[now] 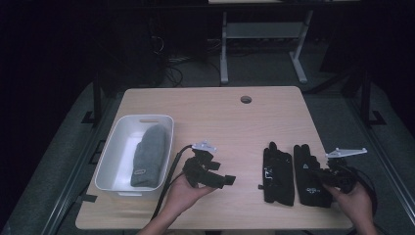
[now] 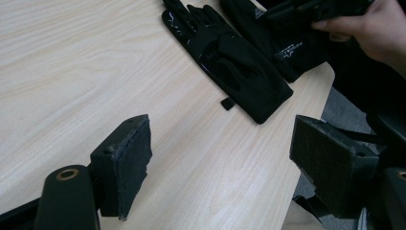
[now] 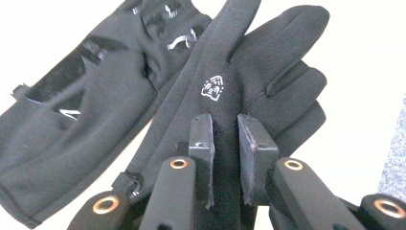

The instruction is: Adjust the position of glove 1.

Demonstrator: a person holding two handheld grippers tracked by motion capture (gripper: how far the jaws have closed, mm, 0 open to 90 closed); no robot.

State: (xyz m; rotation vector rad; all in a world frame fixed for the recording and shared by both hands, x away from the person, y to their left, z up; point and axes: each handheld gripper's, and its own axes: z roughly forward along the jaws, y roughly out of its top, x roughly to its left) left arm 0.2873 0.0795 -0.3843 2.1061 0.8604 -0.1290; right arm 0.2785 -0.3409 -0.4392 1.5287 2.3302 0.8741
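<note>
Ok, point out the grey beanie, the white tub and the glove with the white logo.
grey beanie (image 1: 149, 155), high view, middle of the knit body.
white tub (image 1: 108, 152), high view, left wall.
glove with the white logo (image 3: 258, 81), right gripper view, back of the hand beside the logo.

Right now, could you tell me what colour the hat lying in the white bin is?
The hat is grey, seen best in the high view.

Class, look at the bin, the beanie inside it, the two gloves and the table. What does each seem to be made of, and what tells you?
Bin: probably plastic, smooth glossy white, moulded handle slot.
Beanie: grey knit, looks ribbed and soft.
Gloves: thin black stretch fabric, matte, with a white printed logo and shiny strips.
Table: light wood-grain top, possibly laminate.
</note>
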